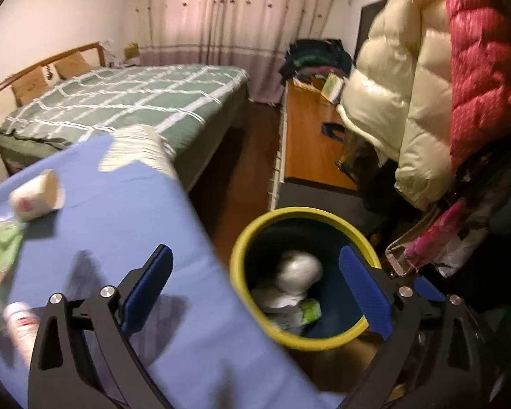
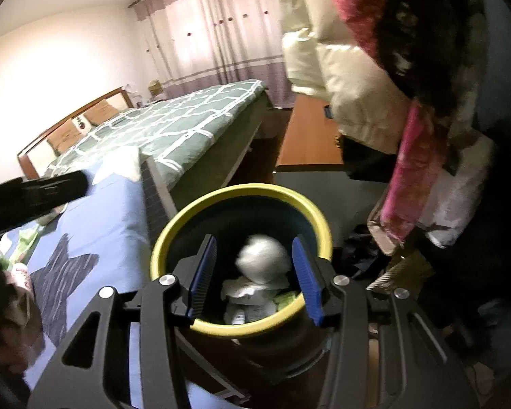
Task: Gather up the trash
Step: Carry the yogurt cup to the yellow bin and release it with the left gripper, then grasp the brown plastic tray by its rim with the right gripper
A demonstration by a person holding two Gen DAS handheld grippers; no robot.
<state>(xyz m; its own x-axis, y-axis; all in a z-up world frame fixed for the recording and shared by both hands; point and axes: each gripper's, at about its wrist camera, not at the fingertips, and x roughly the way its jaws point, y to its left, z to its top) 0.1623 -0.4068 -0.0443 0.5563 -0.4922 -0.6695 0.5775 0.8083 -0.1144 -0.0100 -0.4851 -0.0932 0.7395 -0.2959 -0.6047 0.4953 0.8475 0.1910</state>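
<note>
A lived-in home bedroom.
A wooden-headboard bed under a green checked quilt, pink striped curtains, puffy cream and red jackets hanging.

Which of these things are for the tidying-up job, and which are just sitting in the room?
For the job:
- yellow-rimmed bin with a white wad inside
- paper cup lying on the blue cloth
- green wrapper
- left gripper, open

Just there:
- bed
- hanging puffy coats
- curtains
- wooden cabinet
</note>
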